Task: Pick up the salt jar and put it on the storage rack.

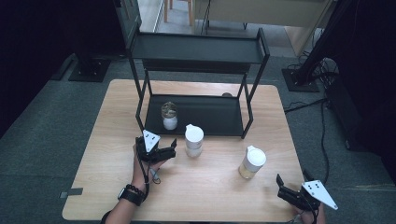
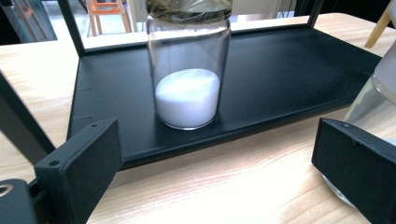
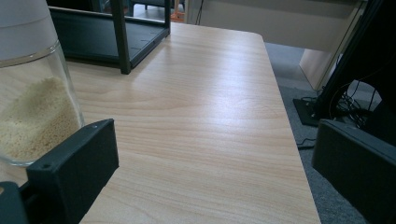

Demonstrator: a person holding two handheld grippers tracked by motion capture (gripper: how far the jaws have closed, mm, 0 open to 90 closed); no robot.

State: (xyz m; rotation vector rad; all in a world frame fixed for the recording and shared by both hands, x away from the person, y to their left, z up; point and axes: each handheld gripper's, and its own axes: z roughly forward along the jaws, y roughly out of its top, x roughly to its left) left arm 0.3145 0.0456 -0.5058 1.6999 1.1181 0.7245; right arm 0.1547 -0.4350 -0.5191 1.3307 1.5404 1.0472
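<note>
A glass jar of white powder [image 1: 169,116] [image 2: 187,65] stands upright on the lower shelf of a black rack [image 1: 219,114] [image 2: 289,70], near its front left. A white-lidded jar [image 1: 194,140] [image 2: 373,93] stands on the table just in front of the rack. Another white-lidded jar with yellowish grains [image 1: 252,162] [image 3: 28,102] stands farther right. My left gripper [image 1: 164,150] [image 2: 215,163] is open on the table, left of the middle jar and facing the powder jar. Near the table's front right corner my right gripper [image 1: 287,186] [image 3: 215,172] is open and empty.
The rack has an upper shelf [image 1: 196,46] on thin black posts. The wooden table [image 1: 205,196] [image 3: 205,107] ends close to the right gripper. Black stands and cables [image 1: 308,79] sit on the grey floor to the right.
</note>
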